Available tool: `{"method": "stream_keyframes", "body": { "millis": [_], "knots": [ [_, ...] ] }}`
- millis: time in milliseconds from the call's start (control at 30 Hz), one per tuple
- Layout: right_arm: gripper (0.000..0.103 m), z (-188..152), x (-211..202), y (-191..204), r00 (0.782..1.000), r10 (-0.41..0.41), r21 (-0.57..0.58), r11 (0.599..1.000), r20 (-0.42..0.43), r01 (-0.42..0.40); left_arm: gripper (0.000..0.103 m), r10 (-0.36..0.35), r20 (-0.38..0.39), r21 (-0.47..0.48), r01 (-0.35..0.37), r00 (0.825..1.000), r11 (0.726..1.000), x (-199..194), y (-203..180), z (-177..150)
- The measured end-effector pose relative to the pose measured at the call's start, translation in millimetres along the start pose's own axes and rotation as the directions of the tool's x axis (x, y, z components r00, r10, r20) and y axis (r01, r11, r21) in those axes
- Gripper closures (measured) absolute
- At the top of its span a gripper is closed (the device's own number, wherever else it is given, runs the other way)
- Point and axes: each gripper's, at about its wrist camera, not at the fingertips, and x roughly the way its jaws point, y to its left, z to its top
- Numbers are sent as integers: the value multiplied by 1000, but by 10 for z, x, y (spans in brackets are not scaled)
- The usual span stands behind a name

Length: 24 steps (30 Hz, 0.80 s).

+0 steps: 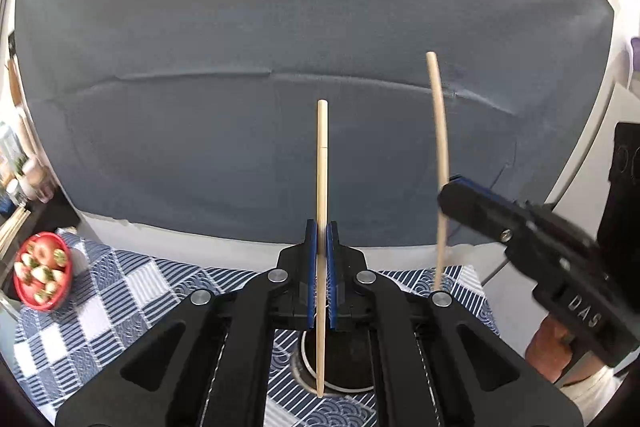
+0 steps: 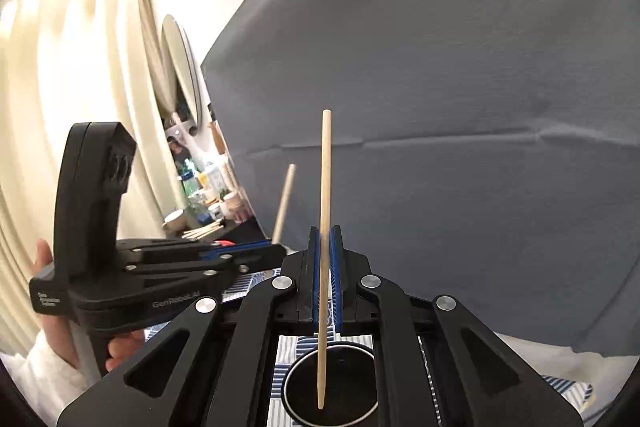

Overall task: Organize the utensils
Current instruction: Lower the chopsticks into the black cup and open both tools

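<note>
My left gripper [image 1: 322, 231] is shut on a pale wooden chopstick [image 1: 322, 187] that stands nearly upright, its thin tip hanging over a black round holder [image 1: 348, 367] on the blue patterned cloth [image 1: 112, 291]. My right gripper [image 2: 327, 237] is shut on a second chopstick [image 2: 325, 227], also upright, tip above the open mouth of the holder [image 2: 332, 383]. The right gripper [image 1: 460, 193] with its chopstick [image 1: 440, 155] shows at the right of the left wrist view. The left gripper [image 2: 276, 249] and its chopstick [image 2: 283, 205] show at the left of the right wrist view.
A grey-blue fabric backdrop [image 1: 280, 67] fills the space beyond the table. A red bowl of fruit [image 1: 42, 271] sits at the cloth's left edge. More chopsticks [image 2: 204, 230] lie on a dark shelf with bottles and jars [image 2: 200, 187]. A hand [image 2: 60, 331] grips the left tool.
</note>
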Motion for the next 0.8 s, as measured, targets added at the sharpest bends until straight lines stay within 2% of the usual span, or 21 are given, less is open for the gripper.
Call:
{"method": "stream_keyframes", "body": {
  "millis": [300,433,533,733,800],
  "knots": [
    [98,-225,360,-117,997,19,6,1000,-69,-19,98,-101,-25,-96,98,995,991,405,139,-183],
    [98,-360,454,-148,993,8,4,1000,-114,-8,98,-79,-38,-75,76,996,994,518,89,-287],
    [98,-474,496,-168,989,-4,2,1000,-150,4,98,-73,-73,-100,66,995,993,576,109,-389],
    [98,-632,509,-200,981,-16,0,1000,-195,17,98,-48,-90,-94,40,995,995,466,112,-452],
    [94,-638,465,-182,980,-35,-17,999,-198,32,97,-31,-84,-85,24,996,996,403,106,-455]
  ]
}}
